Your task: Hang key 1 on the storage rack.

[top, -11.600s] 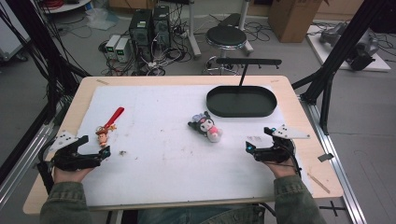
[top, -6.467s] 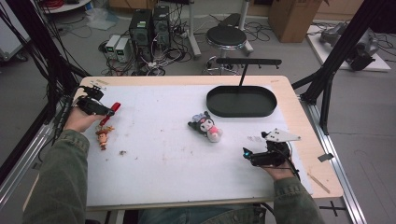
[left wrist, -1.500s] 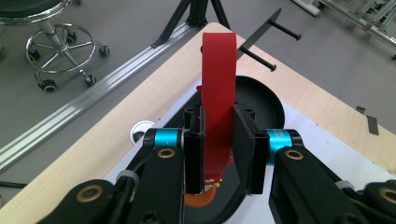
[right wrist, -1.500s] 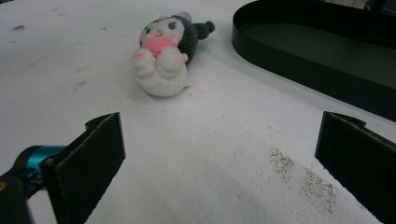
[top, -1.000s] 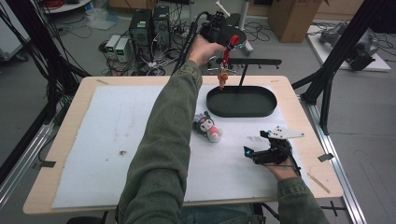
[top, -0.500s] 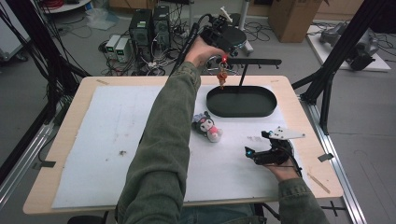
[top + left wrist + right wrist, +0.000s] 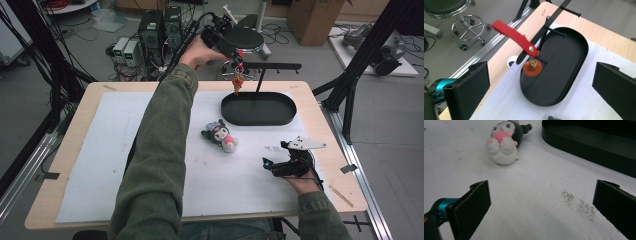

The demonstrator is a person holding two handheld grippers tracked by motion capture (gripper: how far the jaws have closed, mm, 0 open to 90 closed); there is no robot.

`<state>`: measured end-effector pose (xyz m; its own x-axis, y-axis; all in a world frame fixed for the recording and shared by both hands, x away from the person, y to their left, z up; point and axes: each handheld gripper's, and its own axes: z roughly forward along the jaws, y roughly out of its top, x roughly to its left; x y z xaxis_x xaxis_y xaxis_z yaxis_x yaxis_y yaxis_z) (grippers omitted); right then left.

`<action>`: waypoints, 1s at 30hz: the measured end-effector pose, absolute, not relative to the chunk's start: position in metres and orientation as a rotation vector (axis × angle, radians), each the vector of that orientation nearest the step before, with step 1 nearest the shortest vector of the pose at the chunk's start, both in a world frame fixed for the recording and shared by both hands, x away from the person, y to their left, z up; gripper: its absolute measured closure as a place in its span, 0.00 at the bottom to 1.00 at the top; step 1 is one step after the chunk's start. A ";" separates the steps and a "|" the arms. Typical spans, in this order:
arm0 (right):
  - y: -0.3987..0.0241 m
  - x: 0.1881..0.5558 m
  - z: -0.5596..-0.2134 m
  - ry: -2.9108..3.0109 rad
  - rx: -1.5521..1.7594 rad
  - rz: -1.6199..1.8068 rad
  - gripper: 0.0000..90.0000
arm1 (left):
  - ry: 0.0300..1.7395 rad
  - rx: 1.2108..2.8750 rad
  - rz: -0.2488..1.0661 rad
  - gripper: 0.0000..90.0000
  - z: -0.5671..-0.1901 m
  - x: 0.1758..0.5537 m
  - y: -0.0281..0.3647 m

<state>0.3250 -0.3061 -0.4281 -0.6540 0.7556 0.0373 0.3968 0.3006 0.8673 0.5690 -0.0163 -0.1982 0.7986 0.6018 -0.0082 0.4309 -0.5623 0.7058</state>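
With its jaws just spread wide and nothing between them, the left gripper (image 7: pixel 231 50) leaves the red-strapped charm (image 7: pixel 532 67) hanging on the rack hook (image 7: pixel 541 60) over the black tray (image 7: pixel 574 75) (the right gripper (image 7: pixel 272 166) rests open), so a brushing jaw might knock it off.

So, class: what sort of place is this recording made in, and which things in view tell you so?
Probably a lab or workshop: computer towers and loose cables on the floor, a black frame around the wooden table, and a cardboard box.
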 end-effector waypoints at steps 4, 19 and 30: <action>-0.306 0.325 -0.428 2.196 1.037 1.298 0.01 | 0.778 2.212 0.294 0.02 -0.198 0.561 -0.004; -0.307 0.325 -0.428 2.187 1.041 1.296 0.01 | 0.785 2.331 0.402 0.02 -0.199 0.530 0.015; -0.308 0.323 -0.427 2.181 1.042 1.293 0.01 | 0.875 2.279 0.436 0.02 -0.198 0.490 0.068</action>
